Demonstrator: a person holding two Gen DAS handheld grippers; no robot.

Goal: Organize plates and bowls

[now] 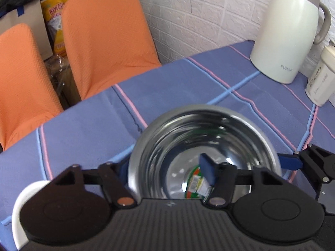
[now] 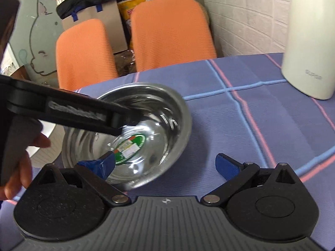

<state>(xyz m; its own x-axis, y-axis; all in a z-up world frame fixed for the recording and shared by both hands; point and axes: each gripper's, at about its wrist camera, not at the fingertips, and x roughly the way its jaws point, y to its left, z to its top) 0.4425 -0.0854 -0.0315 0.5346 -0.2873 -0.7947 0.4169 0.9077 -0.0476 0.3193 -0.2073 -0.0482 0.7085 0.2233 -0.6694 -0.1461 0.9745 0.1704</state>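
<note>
A shiny steel bowl [image 1: 188,129] with a green sticker in its bottom stands on the blue checked tablecloth [image 1: 167,87]. My left gripper [image 1: 165,168] is shut on the bowl's left wall, one blue pad outside the rim and the other inside. In the right wrist view the bowl [image 2: 157,115] looks tilted and blurred, and the left gripper's black fingers [image 2: 108,117] reach into it from the left. My right gripper [image 2: 165,165] is open: its left pad [image 2: 102,163] is over the bowl's near side, its right pad [image 2: 226,167] over bare cloth. A white dish [image 1: 18,209] shows under the left gripper.
A white thermos jug [image 1: 289,31] and a small white canister [image 1: 320,77] stand at the back right by the brick wall. Two orange chairs [image 1: 104,31] sit beyond the table's far-left edge. A hand [image 2: 18,167] holds the left gripper near that edge.
</note>
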